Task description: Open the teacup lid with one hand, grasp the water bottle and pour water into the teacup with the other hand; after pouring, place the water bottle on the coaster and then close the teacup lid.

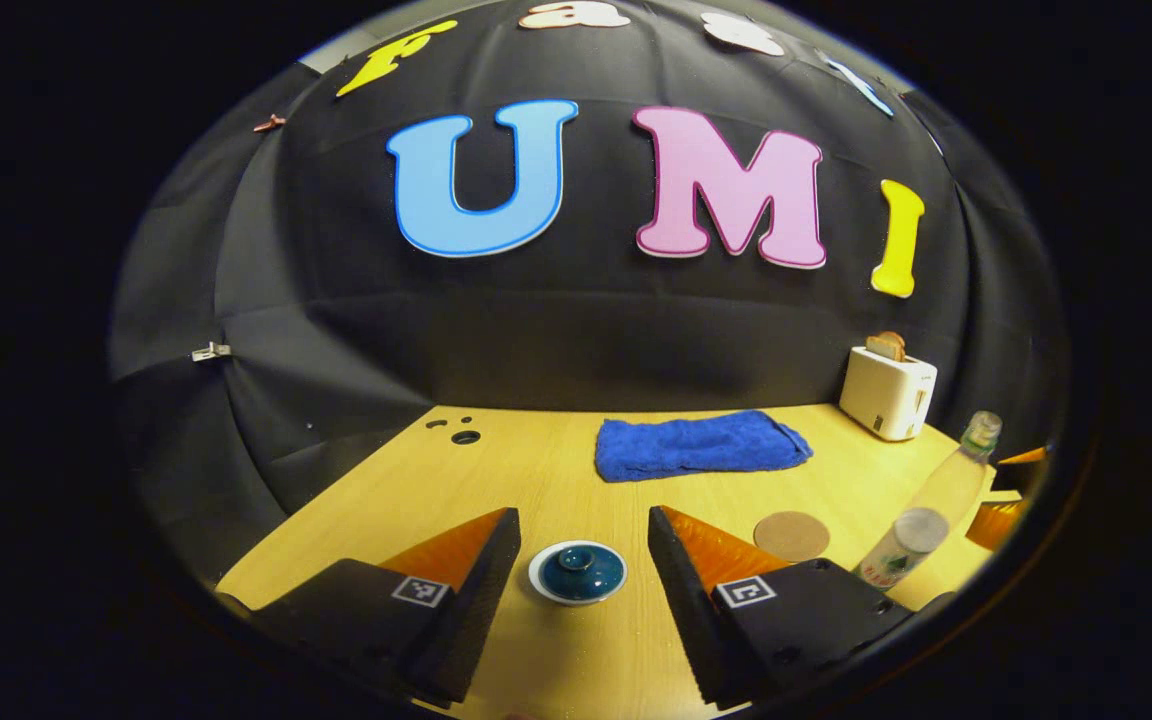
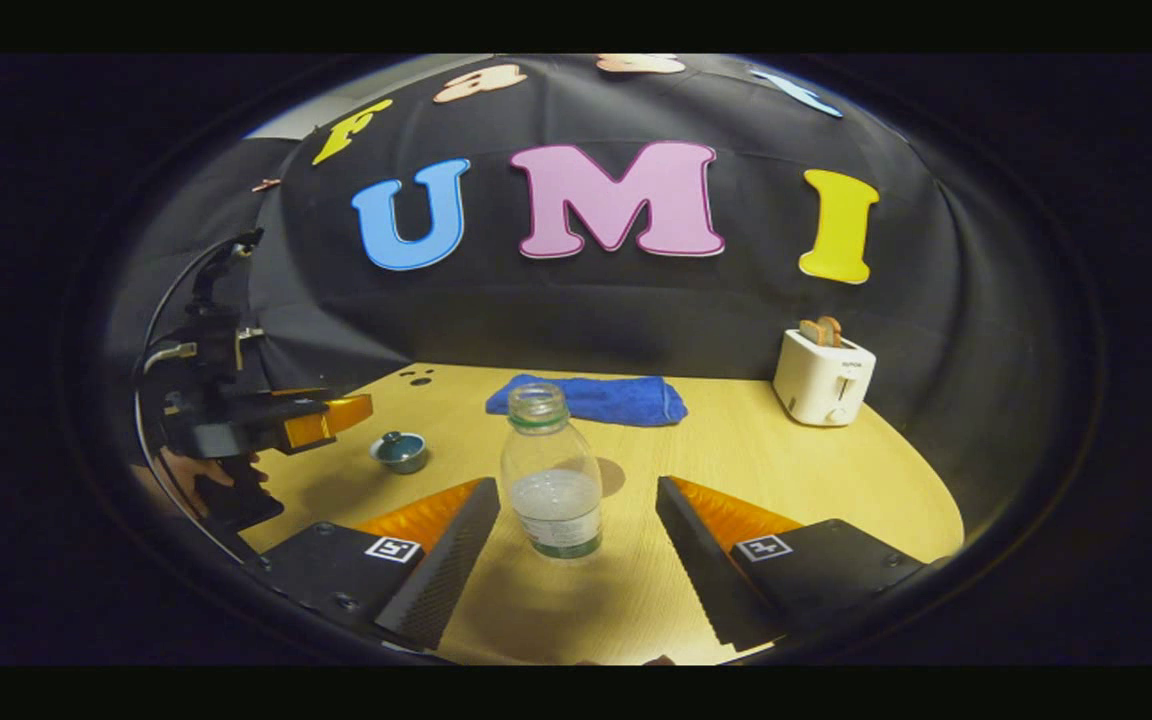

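While both grippers hover spread:
left gripper: jaws apart, framing lidded teacup on table
right gripper: jaws apart, water bottle upright between, untouched
coaster: right of teacup

Both views face the back wall low over the table, sharing the towel.

No legible text, water bottle label too blurred, toaster mark too small — unreadable
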A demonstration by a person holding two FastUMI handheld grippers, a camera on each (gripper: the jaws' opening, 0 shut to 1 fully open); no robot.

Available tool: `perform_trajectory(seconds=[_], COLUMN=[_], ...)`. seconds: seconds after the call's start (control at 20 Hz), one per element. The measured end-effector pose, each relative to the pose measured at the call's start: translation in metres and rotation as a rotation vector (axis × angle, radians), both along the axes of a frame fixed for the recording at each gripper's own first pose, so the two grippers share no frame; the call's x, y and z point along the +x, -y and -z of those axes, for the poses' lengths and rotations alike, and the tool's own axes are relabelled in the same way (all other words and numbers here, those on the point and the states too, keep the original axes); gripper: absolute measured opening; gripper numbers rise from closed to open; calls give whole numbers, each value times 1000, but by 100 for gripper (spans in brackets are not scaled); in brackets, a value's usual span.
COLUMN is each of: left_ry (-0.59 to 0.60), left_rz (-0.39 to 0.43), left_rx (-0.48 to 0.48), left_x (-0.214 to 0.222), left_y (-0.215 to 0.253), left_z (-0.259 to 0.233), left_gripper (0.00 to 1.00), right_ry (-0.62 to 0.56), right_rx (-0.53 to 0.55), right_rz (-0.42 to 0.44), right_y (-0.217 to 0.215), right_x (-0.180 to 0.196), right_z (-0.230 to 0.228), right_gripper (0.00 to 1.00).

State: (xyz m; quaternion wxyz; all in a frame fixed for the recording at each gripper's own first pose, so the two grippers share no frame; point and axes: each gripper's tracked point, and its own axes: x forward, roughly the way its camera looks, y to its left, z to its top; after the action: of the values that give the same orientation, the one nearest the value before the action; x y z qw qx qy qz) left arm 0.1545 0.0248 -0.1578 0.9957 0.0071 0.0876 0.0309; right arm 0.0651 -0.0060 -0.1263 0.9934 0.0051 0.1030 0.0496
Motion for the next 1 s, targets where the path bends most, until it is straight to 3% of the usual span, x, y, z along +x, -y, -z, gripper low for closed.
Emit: perform_trajectory(seconds=[0.1, 0.5, 0.85, 1.0], left_ry=[-11, -21, -21, -14], left_rz=[4, -4, 28, 30], left_rx=[1, -15, 8, 36], left_x=[15, 47, 55, 56], left_y=[-1, -7, -6, -5], left_z=[21, 60, 70, 70], left_gripper=[76, 72, 53, 39], right_ry=[-7, 2, 50, 74], right_rx=[-5, -26, -3, -9], right_rz=[6, -32, -44, -46], right_y=[2, -10, -25, -27], right_x=[5, 13, 28, 35], right_z=[11, 40, 39, 42], right_gripper=[98, 98, 98, 98])
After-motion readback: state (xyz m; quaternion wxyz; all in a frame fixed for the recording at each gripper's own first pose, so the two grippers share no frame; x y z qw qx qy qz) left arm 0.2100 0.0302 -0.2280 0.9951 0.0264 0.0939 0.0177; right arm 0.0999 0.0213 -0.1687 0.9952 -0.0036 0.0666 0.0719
